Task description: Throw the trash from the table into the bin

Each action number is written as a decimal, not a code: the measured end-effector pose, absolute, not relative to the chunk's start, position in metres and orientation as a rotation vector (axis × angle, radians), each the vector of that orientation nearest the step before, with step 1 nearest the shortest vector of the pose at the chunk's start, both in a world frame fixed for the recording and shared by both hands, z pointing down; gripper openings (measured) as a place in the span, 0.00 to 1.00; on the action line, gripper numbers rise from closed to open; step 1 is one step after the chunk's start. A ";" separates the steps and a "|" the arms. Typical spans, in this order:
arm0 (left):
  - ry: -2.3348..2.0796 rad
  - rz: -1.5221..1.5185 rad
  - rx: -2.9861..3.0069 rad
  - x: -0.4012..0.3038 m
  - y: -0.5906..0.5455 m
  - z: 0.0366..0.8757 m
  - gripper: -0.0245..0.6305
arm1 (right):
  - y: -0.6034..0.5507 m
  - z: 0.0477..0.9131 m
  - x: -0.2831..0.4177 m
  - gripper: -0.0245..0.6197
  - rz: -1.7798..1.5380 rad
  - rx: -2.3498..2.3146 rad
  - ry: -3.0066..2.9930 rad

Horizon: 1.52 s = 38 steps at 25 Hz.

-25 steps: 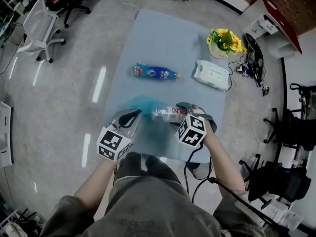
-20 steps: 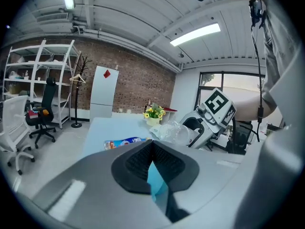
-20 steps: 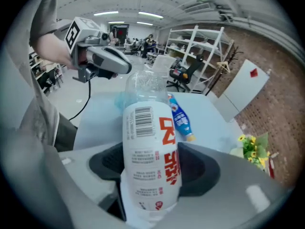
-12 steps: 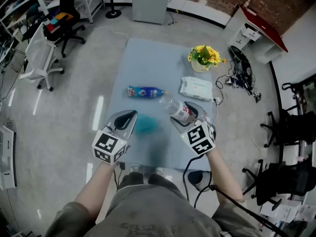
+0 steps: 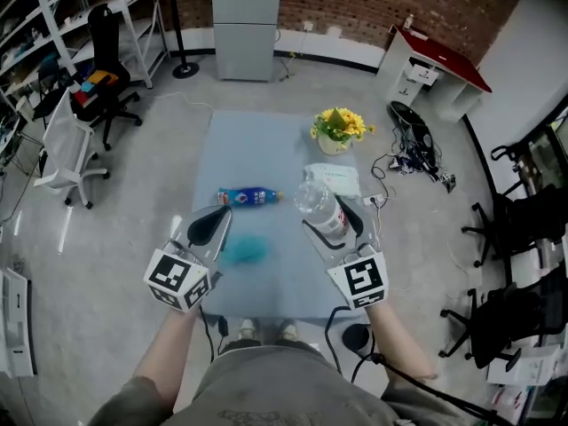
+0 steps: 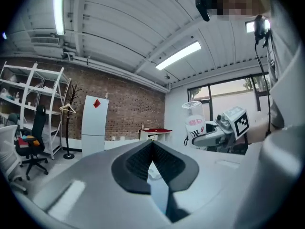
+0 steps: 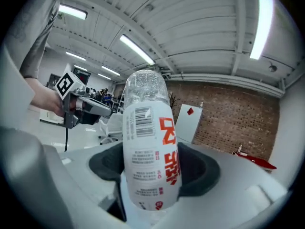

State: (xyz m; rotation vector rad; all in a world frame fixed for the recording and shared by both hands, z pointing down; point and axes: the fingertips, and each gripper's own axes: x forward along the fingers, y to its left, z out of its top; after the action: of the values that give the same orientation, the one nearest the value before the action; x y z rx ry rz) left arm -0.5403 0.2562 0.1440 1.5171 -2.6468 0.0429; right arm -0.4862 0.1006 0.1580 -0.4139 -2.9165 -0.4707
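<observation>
My right gripper (image 5: 331, 217) is shut on a clear plastic bottle (image 5: 319, 208) with a white and red label, held in the air above the table's right side. In the right gripper view the bottle (image 7: 148, 151) stands upright between the dark pads (image 7: 202, 168). The left gripper (image 5: 211, 225) hovers over the table's left front, shut with nothing in it; its jaws meet at the tip (image 6: 152, 143). A blue-labelled bottle (image 5: 248, 196) lies on the pale blue table (image 5: 257, 140). A teal crumpled thing (image 5: 241, 251) lies near the left gripper.
A white wipes pack (image 5: 335, 177) and a pot of yellow flowers (image 5: 337, 126) sit at the table's far right. Office chairs (image 5: 67, 145) stand left, a white cabinet (image 5: 247, 25) behind, cables (image 5: 413, 158) and a red-topped desk (image 5: 435, 74) to the right.
The right gripper has lifted the clear bottle off the table and turned it upright. Both grippers rose and drew back toward me; the view now takes in more of the room.
</observation>
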 end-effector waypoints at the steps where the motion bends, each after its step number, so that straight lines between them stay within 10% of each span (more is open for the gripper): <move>1: -2.667 0.044 1.532 -0.539 0.256 0.132 0.04 | 0.099 0.148 -0.482 0.54 -0.460 -0.401 -2.957; 38: -2.674 0.066 1.564 -0.480 0.288 0.119 0.04 | 0.112 0.128 -0.404 0.54 -0.159 -0.264 -3.146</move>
State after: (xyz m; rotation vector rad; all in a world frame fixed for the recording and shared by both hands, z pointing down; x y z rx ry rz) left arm -0.4799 0.2876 0.1187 1.5637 -2.6736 0.0664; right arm -0.4045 0.1123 0.1280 -0.2635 -3.1455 -0.1590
